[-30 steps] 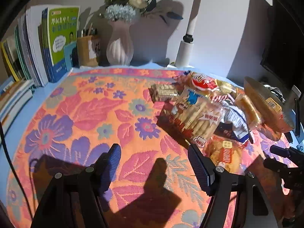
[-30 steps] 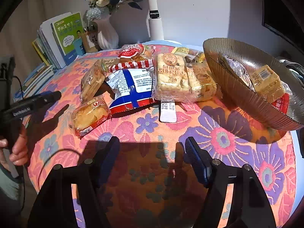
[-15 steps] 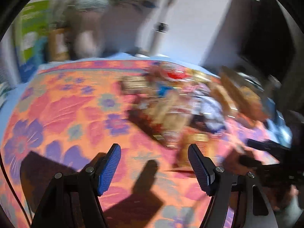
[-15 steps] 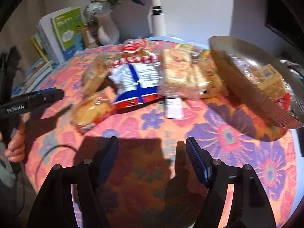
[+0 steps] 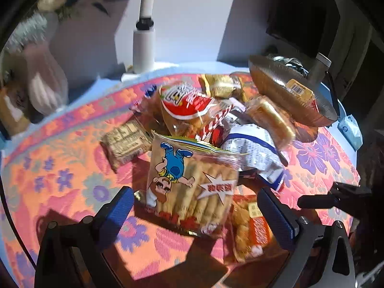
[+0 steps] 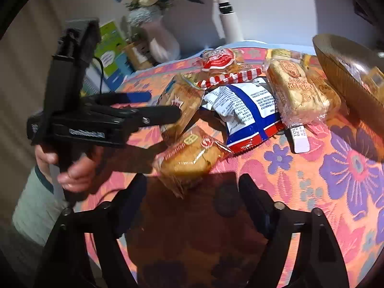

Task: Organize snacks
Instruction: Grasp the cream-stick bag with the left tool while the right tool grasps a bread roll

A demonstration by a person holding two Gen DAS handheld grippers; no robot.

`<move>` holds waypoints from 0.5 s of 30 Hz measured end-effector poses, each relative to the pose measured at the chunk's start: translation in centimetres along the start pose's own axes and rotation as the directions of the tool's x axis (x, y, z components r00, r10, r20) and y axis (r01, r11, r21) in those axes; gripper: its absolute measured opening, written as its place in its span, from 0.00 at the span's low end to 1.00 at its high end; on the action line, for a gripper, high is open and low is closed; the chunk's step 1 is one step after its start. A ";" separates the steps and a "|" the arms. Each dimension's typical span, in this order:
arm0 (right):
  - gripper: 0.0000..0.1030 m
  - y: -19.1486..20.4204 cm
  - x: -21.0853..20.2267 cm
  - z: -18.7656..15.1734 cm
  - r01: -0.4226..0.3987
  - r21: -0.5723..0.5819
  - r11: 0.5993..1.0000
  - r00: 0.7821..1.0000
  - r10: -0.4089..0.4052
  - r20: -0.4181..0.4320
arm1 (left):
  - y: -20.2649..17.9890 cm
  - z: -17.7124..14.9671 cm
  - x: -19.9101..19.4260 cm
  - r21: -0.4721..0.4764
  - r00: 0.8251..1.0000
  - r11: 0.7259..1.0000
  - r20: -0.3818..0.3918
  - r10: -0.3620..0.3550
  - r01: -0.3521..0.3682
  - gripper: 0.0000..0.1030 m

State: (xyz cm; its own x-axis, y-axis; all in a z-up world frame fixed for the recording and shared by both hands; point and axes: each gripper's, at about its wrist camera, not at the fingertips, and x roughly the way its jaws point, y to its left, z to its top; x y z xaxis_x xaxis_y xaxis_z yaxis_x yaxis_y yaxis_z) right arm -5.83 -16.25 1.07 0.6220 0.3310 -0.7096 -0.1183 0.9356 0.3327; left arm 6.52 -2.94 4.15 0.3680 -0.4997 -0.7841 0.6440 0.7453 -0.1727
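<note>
A pile of snack packs lies on the flowered cloth (image 5: pixel 72 168). My left gripper (image 5: pixel 195 206) is open, its fingers on either side of the near end of a clear pack of biscuit sticks (image 5: pixel 192 184) with a cartoon boy; it also shows in the right wrist view (image 6: pixel 163 106). My right gripper (image 6: pixel 192 189) is open and empty, just short of a small orange cake pack (image 6: pixel 192 158). A brown ribbed bowl (image 5: pixel 288 96) at the right holds a few packs. A blue and white bag (image 6: pixel 242 110) and a clear cake pack (image 6: pixel 297 93) lie in the pile.
A white lamp post (image 5: pixel 144 48), a pink vase with flowers (image 6: pixel 160 38) and books (image 6: pixel 110 48) stand at the back of the table. A small brown snack pack (image 5: pixel 127 141) lies left of the pile. A pale blue packet (image 5: pixel 350 132) lies past the bowl.
My left gripper has swung right and moved forward to straddle the biscuit stick pack. My right gripper has moved left towards the orange cake pack. Both stay open.
</note>
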 end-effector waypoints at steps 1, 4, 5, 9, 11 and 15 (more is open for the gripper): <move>0.79 0.1 0.2 0.1 0.004 0.020 1.000 1.000 -0.005 0.006 | 0.3 0.1 0.6 -0.007 1.000 1.000 -0.013 -0.013 0.012 0.96; 0.79 0.4 1.0 0.6 0.002 0.056 0.998 1.000 -0.002 0.003 | 0.5 0.2 1.6 -0.016 1.000 1.000 -0.017 -0.001 0.000 0.83; 0.79 0.6 1.3 0.7 0.011 0.069 0.998 1.000 -0.011 -0.002 | 0.5 0.2 1.8 -0.018 1.000 1.000 -0.015 0.003 -0.003 0.78; 0.79 1.2 2.8 0.9 0.063 0.100 0.993 0.998 -0.061 -0.024 | 1.3 0.0 0.7 -0.056 0.999 0.998 0.034 -0.015 0.017 0.62; 0.79 1.4 3.5 0.9 0.090 0.107 0.990 0.996 -0.087 -0.035 | 2.2 -0.3 -0.2 -0.096 0.998 0.995 0.055 -0.021 0.026 0.60; 0.79 2.7 4.6 1.4 0.175 0.108 0.978 0.984 -0.174 -0.024 | 3.2 -1.1 -1.6 -0.133 0.997 0.991 0.082 0.013 -0.002 0.58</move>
State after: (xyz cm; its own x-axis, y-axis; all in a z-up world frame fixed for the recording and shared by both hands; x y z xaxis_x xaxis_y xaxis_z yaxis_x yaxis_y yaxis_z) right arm -2.18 -12.36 -0.38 0.6144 0.1661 -0.7713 0.0774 0.9602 0.2685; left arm 7.31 0.74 4.16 0.4307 -0.5244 -0.7346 0.5484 0.7984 -0.2484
